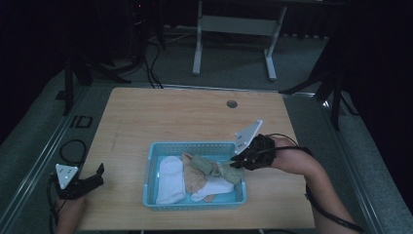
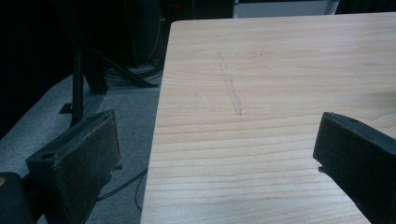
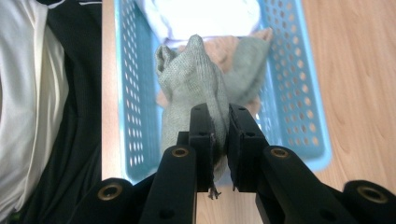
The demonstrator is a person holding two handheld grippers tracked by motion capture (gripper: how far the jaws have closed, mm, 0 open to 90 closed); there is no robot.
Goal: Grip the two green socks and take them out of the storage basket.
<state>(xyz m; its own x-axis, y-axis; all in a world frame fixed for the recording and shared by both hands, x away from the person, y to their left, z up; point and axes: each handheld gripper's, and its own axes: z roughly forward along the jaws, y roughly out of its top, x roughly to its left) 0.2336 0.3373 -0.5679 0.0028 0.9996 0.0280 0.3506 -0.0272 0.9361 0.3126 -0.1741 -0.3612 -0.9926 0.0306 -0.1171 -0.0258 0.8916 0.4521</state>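
Grey-green knitted sock, pinched at one end by the right gripper, lies across the right part of a light-blue perforated plastic basket in the high view. That basket sits near the front edge of the pale wooden table, about midway across it. Inside, a white folded sock fills the left half, a tan sock lies in the middle, and another white piece sits toward the near right corner. The left gripper rests at the near left of the table, well apart from the basket, and holds nothing.

From the left gripper view, its two black jaws stand wide apart over bare wood, with the table's left edge and grey floor beyond. A faint scuff mark runs along the tabletop.

From the right gripper view, the jaws are pressed together on the grey-green sock's near end, threads showing just below them. The rest of it drapes away into the basket, over the tan and white pieces there. Beside the basket shows dark and pale clothing of the person.

Judging by this, the work is sorting socks at the basket, and it seems to be midway: the sock is grasped but most of it is down in the basket, not clear of the rim. Whether it is going in or coming out cannot be told. The other socks lie untouched.
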